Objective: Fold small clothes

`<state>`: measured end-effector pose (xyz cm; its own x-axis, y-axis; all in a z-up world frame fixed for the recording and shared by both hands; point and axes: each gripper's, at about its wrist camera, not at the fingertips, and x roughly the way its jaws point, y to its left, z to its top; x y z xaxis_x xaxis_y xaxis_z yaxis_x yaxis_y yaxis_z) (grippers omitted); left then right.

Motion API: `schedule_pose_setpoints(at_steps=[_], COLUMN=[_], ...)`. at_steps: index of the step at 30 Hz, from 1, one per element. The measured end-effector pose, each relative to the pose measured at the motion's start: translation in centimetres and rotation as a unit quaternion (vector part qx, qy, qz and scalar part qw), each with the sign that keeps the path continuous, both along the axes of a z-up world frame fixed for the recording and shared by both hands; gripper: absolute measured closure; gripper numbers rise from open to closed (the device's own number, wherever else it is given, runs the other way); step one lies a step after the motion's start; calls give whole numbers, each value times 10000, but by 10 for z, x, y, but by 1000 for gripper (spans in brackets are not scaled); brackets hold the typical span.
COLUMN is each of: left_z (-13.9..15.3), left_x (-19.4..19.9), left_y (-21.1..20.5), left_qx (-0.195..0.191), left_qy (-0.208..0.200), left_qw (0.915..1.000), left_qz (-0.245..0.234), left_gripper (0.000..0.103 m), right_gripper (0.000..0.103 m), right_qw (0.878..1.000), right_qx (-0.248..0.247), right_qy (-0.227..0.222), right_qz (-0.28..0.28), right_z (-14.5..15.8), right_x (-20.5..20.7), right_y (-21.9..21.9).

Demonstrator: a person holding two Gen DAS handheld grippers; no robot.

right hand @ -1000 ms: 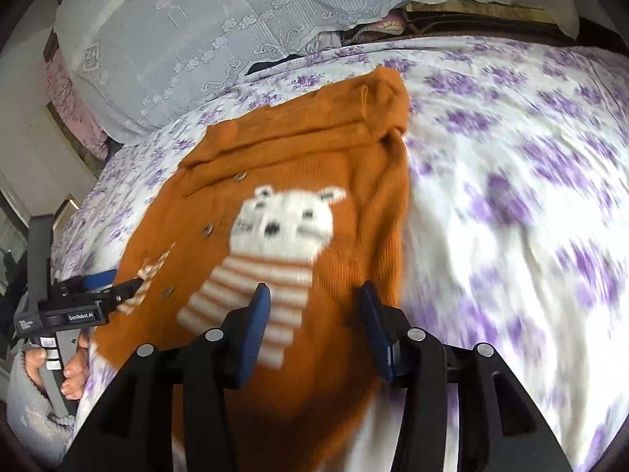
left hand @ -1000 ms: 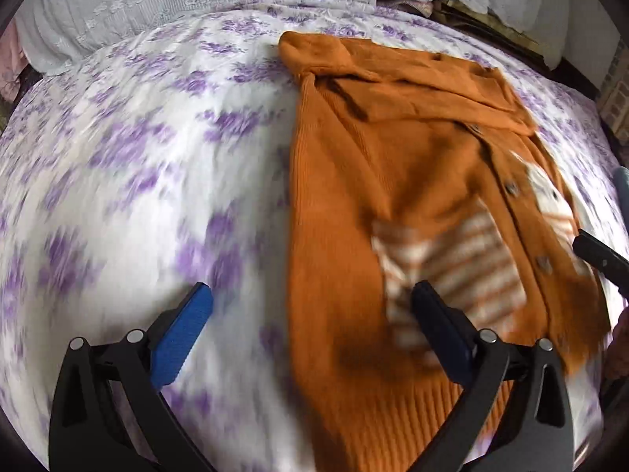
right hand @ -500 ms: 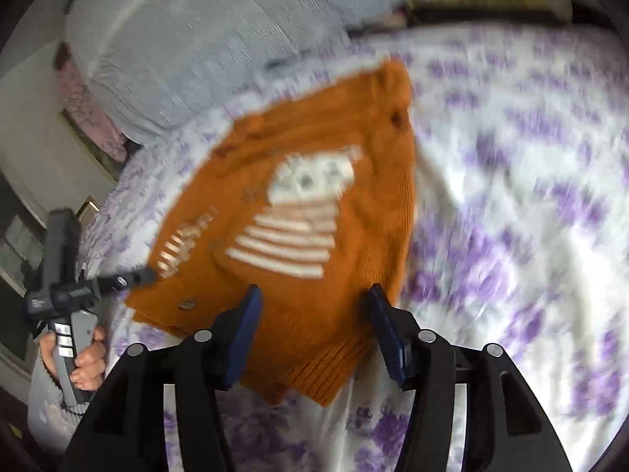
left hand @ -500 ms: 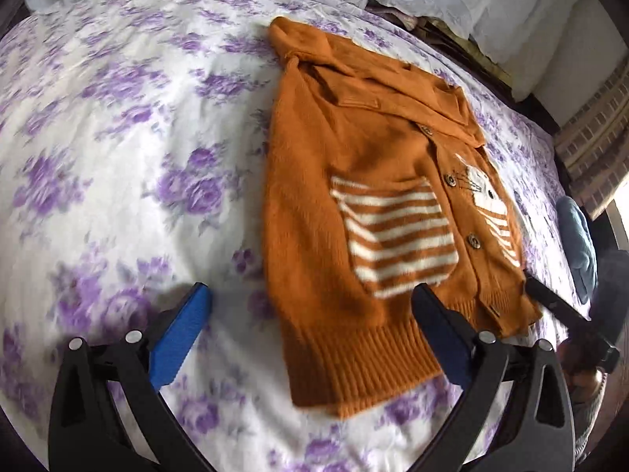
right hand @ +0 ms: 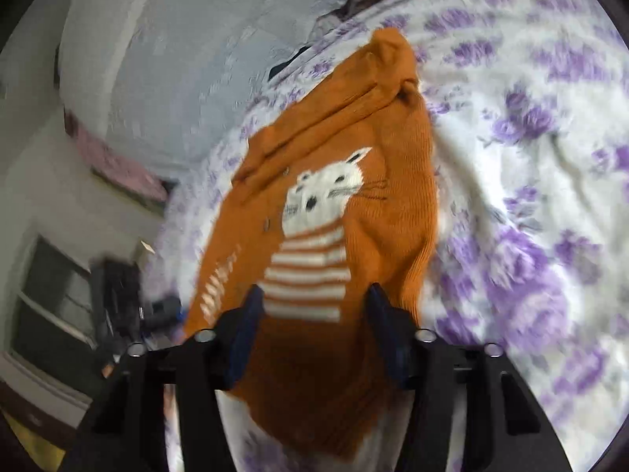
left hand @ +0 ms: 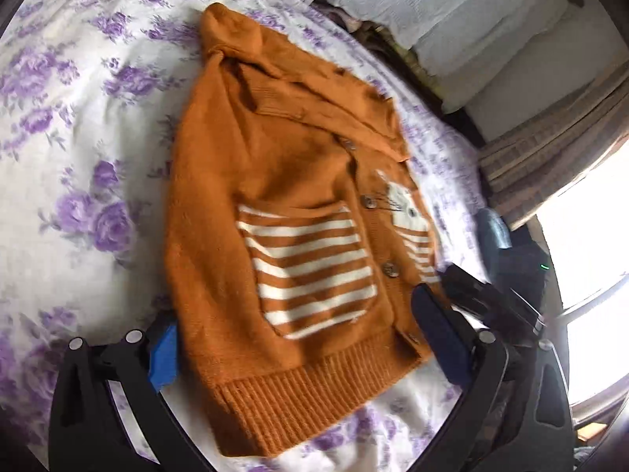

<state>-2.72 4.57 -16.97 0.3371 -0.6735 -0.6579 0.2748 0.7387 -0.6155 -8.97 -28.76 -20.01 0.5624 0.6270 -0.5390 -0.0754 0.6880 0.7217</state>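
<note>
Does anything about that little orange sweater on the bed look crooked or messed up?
Nothing looks damaged or spilled. The orange cat cardigan lies mostly flat on the purple floral bedsheet, buttoned, with its sleeves folded across the chest, so the top looks bunched. Both grippers, left and right, hang over its hem with jaws open.

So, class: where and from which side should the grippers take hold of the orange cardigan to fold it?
Probably the ribbed hem of the cardigan, from the near side: it lies flat on the bedspread, hem towards both open grippers, one at each corner.
</note>
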Motion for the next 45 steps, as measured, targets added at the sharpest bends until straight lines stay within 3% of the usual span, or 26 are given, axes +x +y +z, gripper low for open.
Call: schedule_pose_setpoints(at_steps=[4, 7, 11, 13, 15, 18, 23, 26, 29, 30, 31, 33, 37, 38, 40, 45], left_z=[-2, -7, -6, -5, -3, -1, -3, 0, 1, 1, 2, 2, 0, 0, 3, 14], left_x=[-11, -15, -15, -13, -10, -12, -3, 7, 6, 4, 1, -3, -5, -4, -4, 6], left_y=[12, 18, 12, 9, 2, -1, -1, -15, -17, -14, -12, -8, -9, -10, -7, -1], left_qx=[-200, -224, -129, -155, -64, 47, -127, 140, 181, 177, 216, 275, 344, 449, 483, 316], left_qy=[52, 174, 150, 168, 164, 85, 128, -68, -154, -172, -189, -203, -225, -243, -258, -256], left_qw=[9998, 9996, 9998, 9997, 9997, 9998, 9997, 9997, 9995, 9995, 9995, 9993, 9990, 9986, 9984, 9991], left_qz=[-22, -48, -55, -99, -146, -182, -158, -199, -208, -185, -140, -124, -180, -155, -115, -73], left_gripper=[27, 28, 24, 14, 12, 11, 5, 5, 6, 10, 21, 36, 53, 57, 84, 89], right_gripper=[59, 64, 60, 60, 60, 42, 38, 40, 44, 52, 55, 65, 78, 88, 91, 95], right_qw=[9995, 9995, 9999, 9999, 9997, 9962, 9989, 9994, 9990, 9986, 9980, 9986, 9987, 9988, 9989, 9978], right_qx=[293, 240, 120, 59, -105, -752, -403, -171, -338, -450, -542, -304, -228, -279, -287, -59], right_qy=[-9, -23, 55, 144, 233, 121, 245, 135, -155, -200, -241, -235, -221, -213, -267, -658], right_qz=[148, 204, 21, 31, -21, -431, 35, 254, 242, 211, 238, 358, 410, 350, 250, 91], right_z=[-2, -4, 2, 1, 3, 20, 6, 1, 2, 3, 4, 1, -3, -2, 0, 26], right_x=[-12, -23, -36, -35, -32, -36, -25, 6, 19, 17, 13, -1, -10, -8, -8, -7], right_y=[-4, -8, -22, -26, -26, -36, -38, -19, 1, 5, 7, 3, -3, -1, -1, -9])
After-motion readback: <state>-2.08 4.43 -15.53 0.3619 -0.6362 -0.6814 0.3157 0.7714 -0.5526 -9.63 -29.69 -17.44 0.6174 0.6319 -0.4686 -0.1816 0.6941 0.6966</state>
